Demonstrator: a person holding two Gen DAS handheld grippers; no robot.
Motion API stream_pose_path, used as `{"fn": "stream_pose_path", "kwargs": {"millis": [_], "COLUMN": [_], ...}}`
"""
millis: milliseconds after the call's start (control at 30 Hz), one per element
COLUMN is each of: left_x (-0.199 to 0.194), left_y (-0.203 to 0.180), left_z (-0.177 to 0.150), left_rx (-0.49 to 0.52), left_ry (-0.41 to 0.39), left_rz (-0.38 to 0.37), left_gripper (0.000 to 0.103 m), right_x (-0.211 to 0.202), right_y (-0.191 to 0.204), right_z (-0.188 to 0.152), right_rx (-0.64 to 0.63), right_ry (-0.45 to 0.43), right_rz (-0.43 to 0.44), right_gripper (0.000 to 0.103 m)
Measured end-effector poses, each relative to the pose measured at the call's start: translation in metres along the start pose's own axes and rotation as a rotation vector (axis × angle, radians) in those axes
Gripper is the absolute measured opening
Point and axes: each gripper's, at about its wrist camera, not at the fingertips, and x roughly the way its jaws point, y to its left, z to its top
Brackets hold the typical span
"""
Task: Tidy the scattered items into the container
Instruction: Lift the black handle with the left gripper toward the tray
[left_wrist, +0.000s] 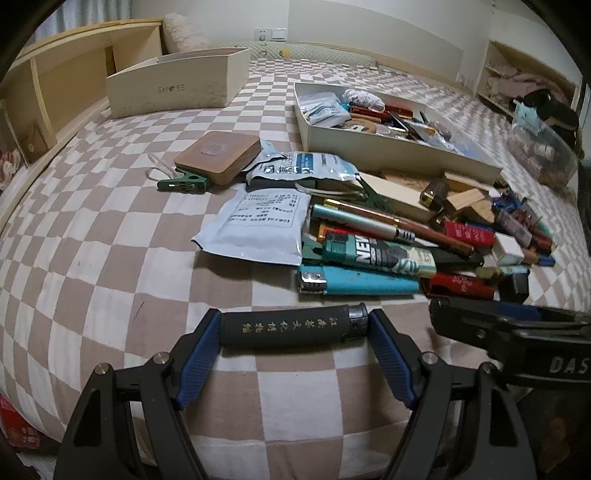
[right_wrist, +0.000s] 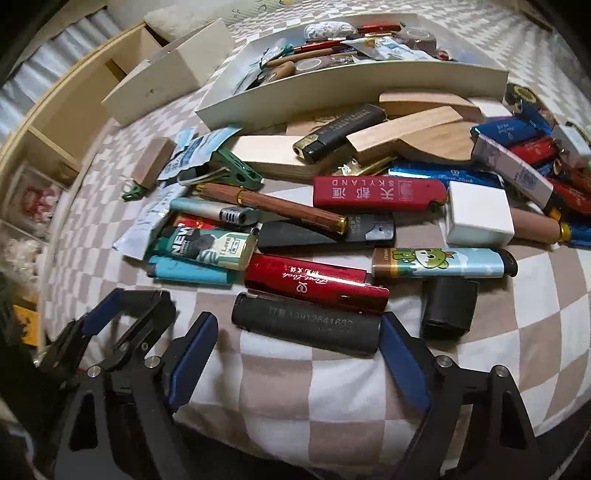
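My left gripper (left_wrist: 293, 328) is shut on a black lighter with gold lettering (left_wrist: 288, 326), held crosswise between its blue pads just above the bed. My right gripper (right_wrist: 299, 332) is open around a dark grey lighter with printed numbers (right_wrist: 306, 326) that lies on the checkered sheet; the right pad touches its end, the left pad stands apart. The white container tray (left_wrist: 369, 142) holds several items and sits beyond a pile of lighters, pens and packets (left_wrist: 369, 240). The tray also shows in the right wrist view (right_wrist: 332, 92).
A shoe box (left_wrist: 173, 86) stands at the back left. A brown square case (left_wrist: 218, 155) and a green clip (left_wrist: 181, 182) lie left of the pile. Wooden blocks (right_wrist: 406, 125) lie by the tray. A wooden headboard shelf (left_wrist: 55, 81) runs along the left.
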Motion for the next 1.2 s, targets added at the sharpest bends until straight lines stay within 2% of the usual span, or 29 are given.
{"fn": "stream_pose_path", "kwargs": {"millis": [133,500,800,1000,1200], "left_x": [0.001,0.000,-0.003,-0.008,-0.017], "left_y": [-0.004,-0.002,-0.005,-0.012,-0.027], "left_z": [-0.003,-0.001,0.000,0.002,0.009], "left_rx": [0.033,0.012,0.007,-0.013,-0.008], "left_ry": [-0.004,-0.003,0.016,0.031,0.010], "left_rz": [0.022,0.005,0.029,0.044,0.030], "left_gripper": [0.079,0.079,0.079,0.079,0.079], "right_x": [0.001,-0.013,-0.026,-0.039,-0.051], "right_y": [0.002,-0.006,-0.014,-0.022,-0.033], "right_z": [-0.002,-0.010,-0.020,-0.016,-0.010], "right_rx": [-0.039,-0.119,-0.163,-0.177,-0.180], "right_ry": [-0.026,-0.030,-0.038,-0.082,-0.109], "right_rz": [-0.019,0.064,0.061,0.035,0.033], "right_gripper": [0.082,0.082,0.082,0.082,0.082]}}
